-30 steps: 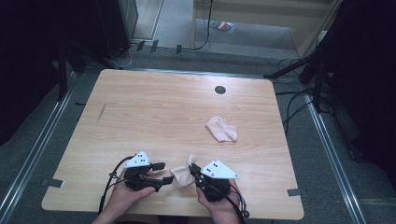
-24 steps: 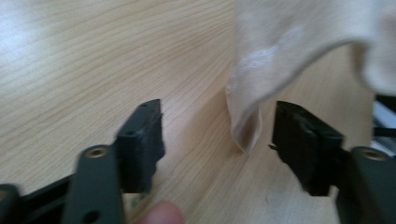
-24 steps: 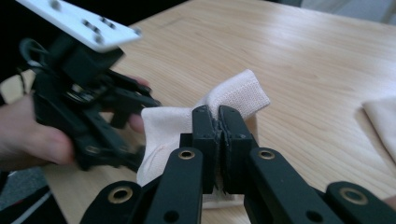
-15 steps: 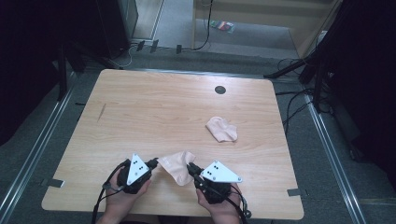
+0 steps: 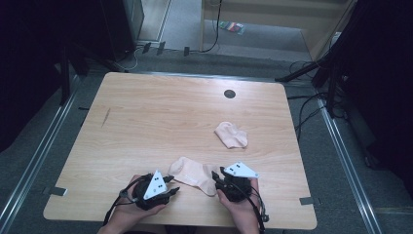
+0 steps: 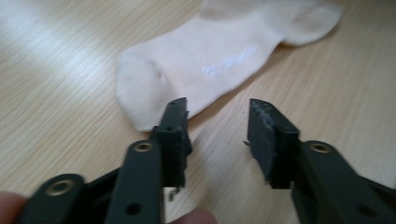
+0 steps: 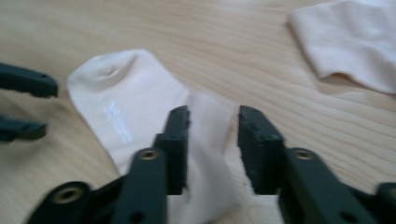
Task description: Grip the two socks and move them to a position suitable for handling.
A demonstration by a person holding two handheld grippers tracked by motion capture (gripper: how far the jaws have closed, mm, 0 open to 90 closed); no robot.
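A: Near sock lies flat on the wood-grain worktop between both tools; its end is hidden under the right hand-held gripper.
B: Noted. Right jaws just opened, soft cloth between them, unpinched. Left hand-held gripper also just opened, apart beside the rounded end. Second sock crumpled, blurred.

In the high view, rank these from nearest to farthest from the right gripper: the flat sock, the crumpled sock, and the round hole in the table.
1. Flat sock: just left of the right gripper, at its tips.
2. Crumpled sock: farther up the table.
3. Round hole: near the far edge.
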